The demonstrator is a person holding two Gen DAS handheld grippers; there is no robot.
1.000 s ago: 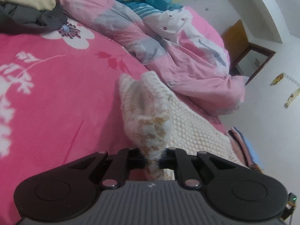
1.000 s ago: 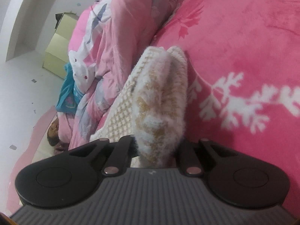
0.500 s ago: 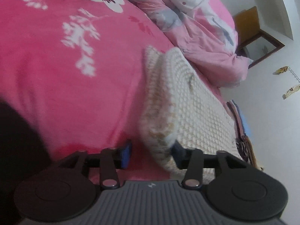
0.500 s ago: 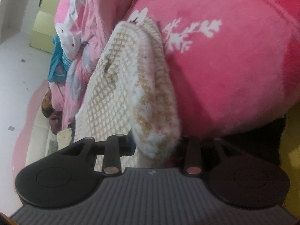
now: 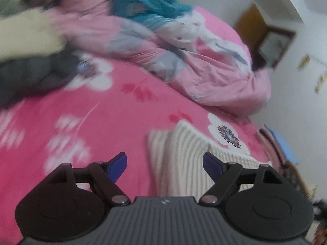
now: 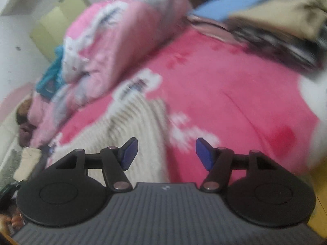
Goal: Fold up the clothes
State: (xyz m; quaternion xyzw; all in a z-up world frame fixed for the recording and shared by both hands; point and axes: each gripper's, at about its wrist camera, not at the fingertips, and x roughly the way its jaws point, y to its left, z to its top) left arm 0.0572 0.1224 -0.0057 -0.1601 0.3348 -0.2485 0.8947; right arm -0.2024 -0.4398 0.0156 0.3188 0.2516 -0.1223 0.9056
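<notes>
A cream knitted sweater [image 5: 184, 163] lies folded flat on the pink flowered bedspread [image 5: 102, 118]. In the left wrist view my left gripper [image 5: 164, 166] hangs open just above its near edge, blue pads apart, nothing held. The same sweater [image 6: 132, 134] shows in the right wrist view, low and left. My right gripper [image 6: 166, 153] is open too, with its left pad over the knit and its right pad over bare bedspread [image 6: 235, 94]. Both views are motion-blurred.
A crumpled pink quilt [image 5: 204, 67] with a teal garment [image 5: 151, 10] runs along the far side. A dark and pale-yellow clothes pile [image 5: 30, 61] sits at the left. Stacked blue and tan clothes [image 6: 265, 16] lie at the far right. The bed edge drops off behind the quilt.
Both grippers have let go of the cream sweater and opened wide. The sweater now lies flat on the bed, and both grippers have lifted and drawn back from it.
</notes>
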